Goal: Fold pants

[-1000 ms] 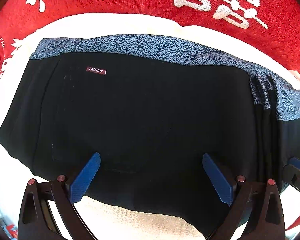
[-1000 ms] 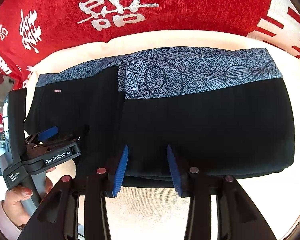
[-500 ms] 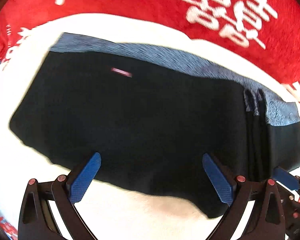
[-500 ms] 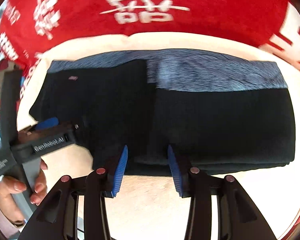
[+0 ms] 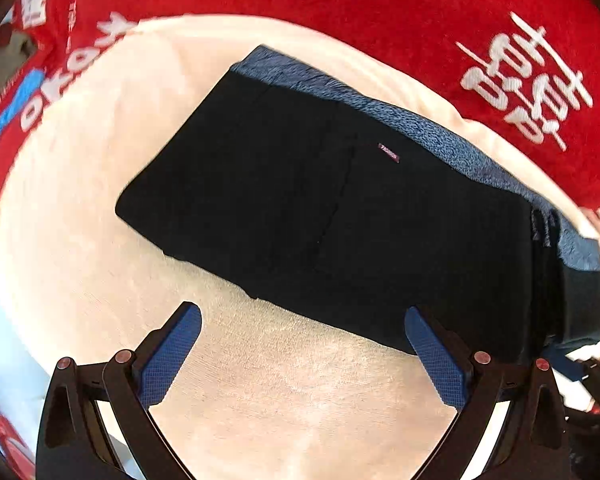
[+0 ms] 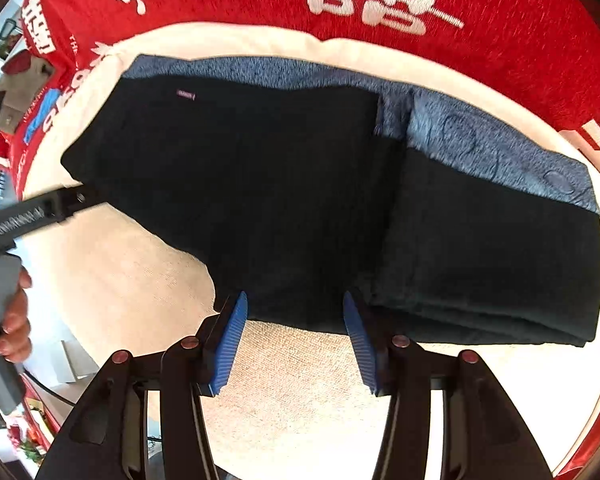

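Left tongs [image 5: 302,330] gape wide just short of the folded pants [image 5: 340,216]; right tongs [image 6: 294,312], partly parted, straddle their near edge.

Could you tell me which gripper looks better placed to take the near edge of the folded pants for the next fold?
Right. The right gripper is open with the near edge of the pants between its fingertips, while the open left gripper sits back over the cream cloth.
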`<state>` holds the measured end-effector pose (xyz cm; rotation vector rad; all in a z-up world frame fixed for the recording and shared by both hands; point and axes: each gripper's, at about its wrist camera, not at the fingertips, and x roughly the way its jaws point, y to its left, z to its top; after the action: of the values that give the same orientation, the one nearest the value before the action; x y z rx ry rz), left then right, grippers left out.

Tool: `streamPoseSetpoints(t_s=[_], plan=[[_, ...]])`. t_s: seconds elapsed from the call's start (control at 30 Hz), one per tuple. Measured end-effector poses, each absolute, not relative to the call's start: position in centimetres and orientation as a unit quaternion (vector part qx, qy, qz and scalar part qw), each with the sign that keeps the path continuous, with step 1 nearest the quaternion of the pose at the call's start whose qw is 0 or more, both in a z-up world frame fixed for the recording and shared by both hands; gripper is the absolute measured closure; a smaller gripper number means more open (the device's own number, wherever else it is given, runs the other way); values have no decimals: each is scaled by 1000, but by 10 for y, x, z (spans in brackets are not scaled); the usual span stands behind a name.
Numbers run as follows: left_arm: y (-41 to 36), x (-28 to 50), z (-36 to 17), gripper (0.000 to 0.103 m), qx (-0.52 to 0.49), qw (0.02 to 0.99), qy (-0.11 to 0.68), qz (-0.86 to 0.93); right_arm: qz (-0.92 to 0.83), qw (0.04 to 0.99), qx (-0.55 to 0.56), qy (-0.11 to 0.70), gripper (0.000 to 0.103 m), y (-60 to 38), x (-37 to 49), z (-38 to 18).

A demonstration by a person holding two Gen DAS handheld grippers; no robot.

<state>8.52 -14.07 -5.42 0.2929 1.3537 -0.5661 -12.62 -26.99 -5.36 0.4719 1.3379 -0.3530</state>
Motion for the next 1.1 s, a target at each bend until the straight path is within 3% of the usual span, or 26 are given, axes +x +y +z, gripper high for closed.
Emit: streamPoseSetpoints(t_s=[0.47, 0.77, 1.1], plan=[[-93, 133, -75, 1, -59, 704, 654, -271, -154, 740, 209, 620, 41, -265, -125, -61], [-76, 149, -90, 1, -169, 687, 636, -310, -153, 743, 217, 615, 41, -264, -127, -62], [-102, 143, -68, 1, -157, 710, 600, -334, -153, 744, 218, 613, 41, -265, -130, -62]])
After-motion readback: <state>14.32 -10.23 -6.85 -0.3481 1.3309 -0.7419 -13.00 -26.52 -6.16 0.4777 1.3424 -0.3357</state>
